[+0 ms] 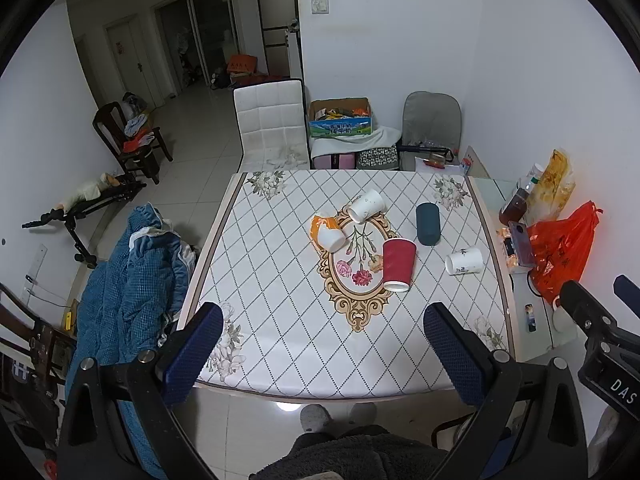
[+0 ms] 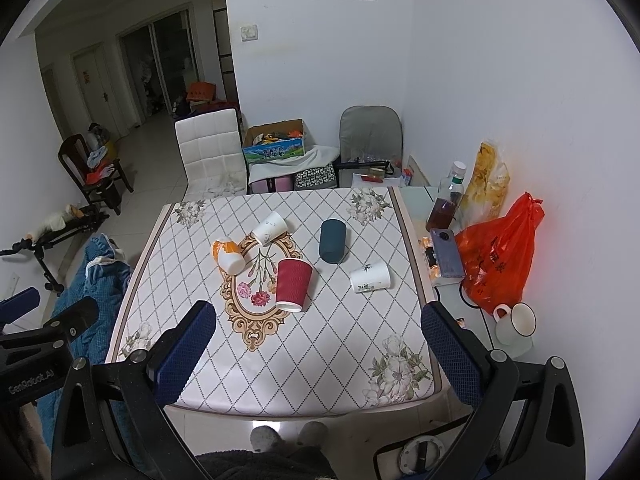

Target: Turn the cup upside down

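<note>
Several cups lie on their sides on the patterned table [image 1: 280, 320] [image 2: 340, 340]: a red ribbed cup [image 1: 397, 265] [image 2: 293, 285] in the middle, an orange-and-white cup [image 1: 329, 232] [image 2: 228, 258], a white cup [image 1: 365, 206] [image 2: 271, 228] farther back, a dark teal cup [image 1: 427, 224] [image 2: 333, 240], and a white printed cup [image 1: 464, 261] [image 2: 370, 276] at the right. My left gripper [image 1: 324, 344] is open and empty above the table's near edge. My right gripper [image 2: 318, 344] is open and empty, also at the near edge. Both are well short of the cups.
A glass side table to the right holds an orange plastic bag [image 2: 500, 256], a phone [image 2: 448, 252], bottles [image 2: 444, 204] and a white mug [image 2: 514, 322]. A white chair [image 1: 270, 124] and a cardboard box [image 1: 340, 118] stand behind the table. A blue blanket [image 1: 128, 288] hangs at the left.
</note>
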Demonstrator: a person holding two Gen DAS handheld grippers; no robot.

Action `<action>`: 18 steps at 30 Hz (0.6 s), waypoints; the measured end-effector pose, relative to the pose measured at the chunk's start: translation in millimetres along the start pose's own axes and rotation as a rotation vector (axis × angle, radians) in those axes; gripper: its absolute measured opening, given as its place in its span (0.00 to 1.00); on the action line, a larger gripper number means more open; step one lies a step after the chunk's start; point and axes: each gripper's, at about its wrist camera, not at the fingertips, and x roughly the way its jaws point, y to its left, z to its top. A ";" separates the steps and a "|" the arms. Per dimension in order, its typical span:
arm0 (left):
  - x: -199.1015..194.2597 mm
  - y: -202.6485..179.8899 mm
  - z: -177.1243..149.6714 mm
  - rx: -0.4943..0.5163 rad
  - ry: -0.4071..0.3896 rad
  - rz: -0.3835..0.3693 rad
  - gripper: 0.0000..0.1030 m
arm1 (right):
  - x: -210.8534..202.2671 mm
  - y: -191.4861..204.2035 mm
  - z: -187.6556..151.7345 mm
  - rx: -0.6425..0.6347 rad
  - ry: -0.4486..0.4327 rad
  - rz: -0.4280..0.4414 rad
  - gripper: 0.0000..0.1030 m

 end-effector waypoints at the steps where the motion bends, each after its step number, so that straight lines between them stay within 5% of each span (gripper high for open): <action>1: -0.2 0.5 -0.1 0.000 -0.001 0.000 1.00 | -0.9 -0.6 2.1 -0.001 -0.001 0.001 1.00; 10: 1.8 -3.9 1.7 -0.012 0.010 0.000 1.00 | 6.2 -6.5 8.8 -0.001 0.006 0.019 1.00; 18: 35.7 -21.0 9.8 -0.041 0.037 0.034 1.00 | 53.0 -19.1 9.0 0.004 0.065 0.038 1.00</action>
